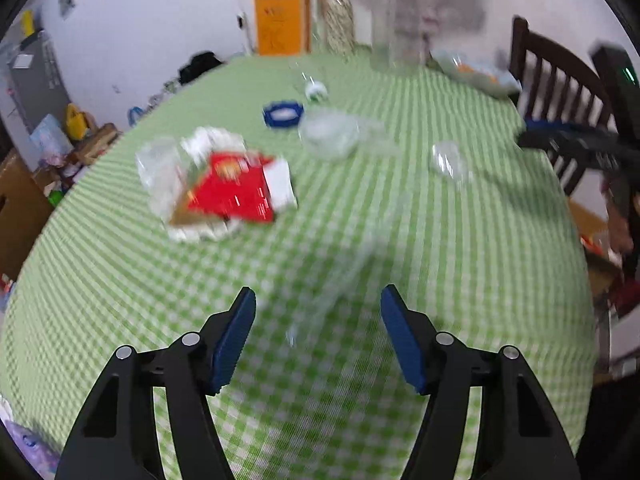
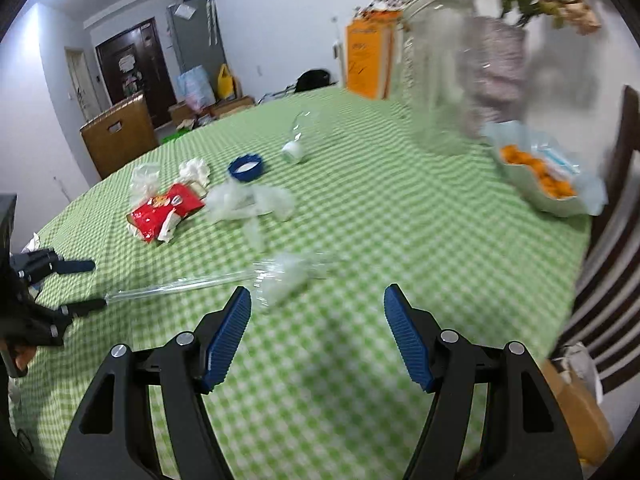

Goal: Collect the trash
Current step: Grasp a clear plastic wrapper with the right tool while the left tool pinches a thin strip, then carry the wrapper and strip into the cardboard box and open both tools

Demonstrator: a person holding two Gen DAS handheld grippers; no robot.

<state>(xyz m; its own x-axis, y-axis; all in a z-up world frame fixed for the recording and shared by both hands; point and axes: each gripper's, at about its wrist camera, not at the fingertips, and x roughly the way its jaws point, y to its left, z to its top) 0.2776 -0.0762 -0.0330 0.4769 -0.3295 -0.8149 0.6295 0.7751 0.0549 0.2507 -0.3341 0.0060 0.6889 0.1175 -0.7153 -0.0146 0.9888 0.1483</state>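
Across the green checked tablecloth (image 2: 360, 208) the trash is lying scattered: a red snack wrapper (image 2: 164, 210), a crumpled clear plastic (image 2: 248, 204), a blue cap (image 2: 246, 167) and a small white bottle (image 2: 294, 152). Both the left gripper (image 1: 318, 336) and the right gripper (image 2: 318, 338) are hovering with fingers spread, pinching nothing. A clear bag (image 2: 280, 276) seems to be lying nearest the right one; closing low on a bunched fold should be gripping it best. Blur is smearing its outline, and the left view is barely showing it.
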